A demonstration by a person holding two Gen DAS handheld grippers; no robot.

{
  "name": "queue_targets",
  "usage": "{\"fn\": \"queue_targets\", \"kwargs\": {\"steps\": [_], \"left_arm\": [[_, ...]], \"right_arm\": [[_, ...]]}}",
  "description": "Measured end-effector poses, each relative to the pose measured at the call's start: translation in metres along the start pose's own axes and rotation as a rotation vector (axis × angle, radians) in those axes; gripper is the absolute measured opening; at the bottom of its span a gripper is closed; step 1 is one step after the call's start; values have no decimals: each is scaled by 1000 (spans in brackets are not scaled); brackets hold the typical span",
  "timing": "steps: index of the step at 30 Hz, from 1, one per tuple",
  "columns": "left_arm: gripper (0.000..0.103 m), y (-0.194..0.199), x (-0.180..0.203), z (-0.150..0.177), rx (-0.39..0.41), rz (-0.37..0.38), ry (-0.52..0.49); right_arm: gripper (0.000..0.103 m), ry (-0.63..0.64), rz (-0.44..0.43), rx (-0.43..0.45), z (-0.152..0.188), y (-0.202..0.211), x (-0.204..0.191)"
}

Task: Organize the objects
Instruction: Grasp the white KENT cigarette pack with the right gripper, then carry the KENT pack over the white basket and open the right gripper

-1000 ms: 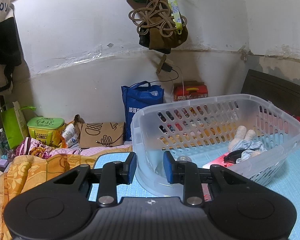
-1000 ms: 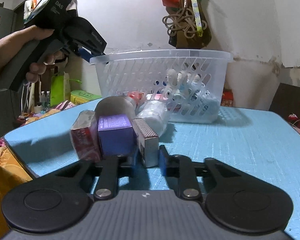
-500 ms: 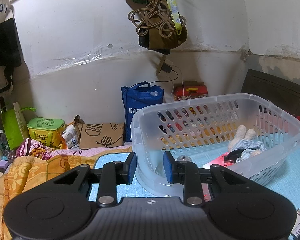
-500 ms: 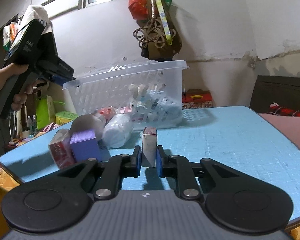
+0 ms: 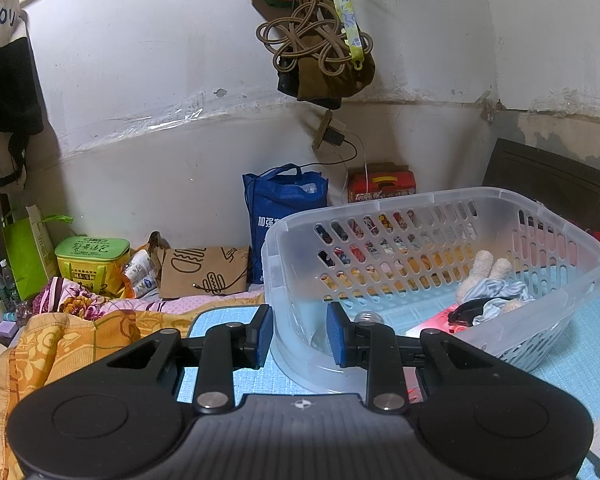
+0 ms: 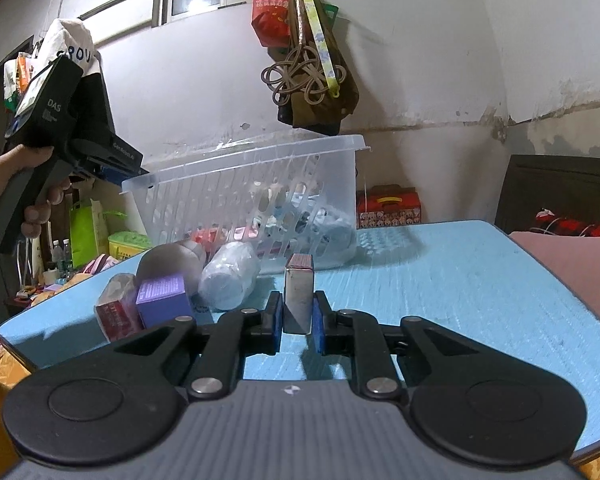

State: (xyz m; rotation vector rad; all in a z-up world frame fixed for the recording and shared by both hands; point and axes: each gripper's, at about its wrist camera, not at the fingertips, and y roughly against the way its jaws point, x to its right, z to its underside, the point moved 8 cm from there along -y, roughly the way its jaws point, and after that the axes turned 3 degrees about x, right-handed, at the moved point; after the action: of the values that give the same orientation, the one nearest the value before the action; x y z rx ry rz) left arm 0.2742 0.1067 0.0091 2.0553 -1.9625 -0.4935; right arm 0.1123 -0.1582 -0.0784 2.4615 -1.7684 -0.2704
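Note:
My right gripper point(image 6: 297, 320) is shut on a small grey box point(image 6: 299, 297) and holds it upright above the blue table point(image 6: 460, 280). A clear plastic basket point(image 6: 260, 184) stands tilted, its near corner between the fingers of my left gripper point(image 5: 296, 334), which grips the basket's rim point(image 5: 278, 312). In the left wrist view the basket point(image 5: 420, 240) holds a plush toy point(image 5: 484, 268), cloth and a red item. On the table lie a purple box point(image 6: 162, 300), a red packet point(image 6: 116, 312), a white bottle point(image 6: 230, 280) and a grey round thing point(image 6: 168, 264).
A wall with hanging bags point(image 5: 320, 52) is behind the table. A bed with orange bedding point(image 5: 60, 344), a blue bag point(image 5: 284, 204) and a green tin point(image 5: 92, 258) lie left. A dark headboard point(image 6: 560, 192) and a pink surface point(image 6: 572, 252) are right.
My right gripper closed on the grey box, pulled it away from the pile and lifted it, the view swinging right. My left gripper has stayed on the basket's rim.

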Motion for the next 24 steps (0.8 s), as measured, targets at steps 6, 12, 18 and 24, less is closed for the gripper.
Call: {"fn": "queue_targets", "kwargs": {"steps": [6, 12, 18, 24], "left_arm": [[33, 0, 0, 0, 0, 1, 1], [33, 0, 0, 0, 0, 0, 1], [33, 0, 0, 0, 0, 1, 0], [33, 0, 1, 0, -1, 4, 4]], "right_arm": [[18, 2, -1, 11, -6, 2, 0], [18, 14, -5, 33, -18, 3, -3], [18, 26, -17, 69, -45, 2, -4], [18, 62, -26, 102, -74, -5, -10]]}}
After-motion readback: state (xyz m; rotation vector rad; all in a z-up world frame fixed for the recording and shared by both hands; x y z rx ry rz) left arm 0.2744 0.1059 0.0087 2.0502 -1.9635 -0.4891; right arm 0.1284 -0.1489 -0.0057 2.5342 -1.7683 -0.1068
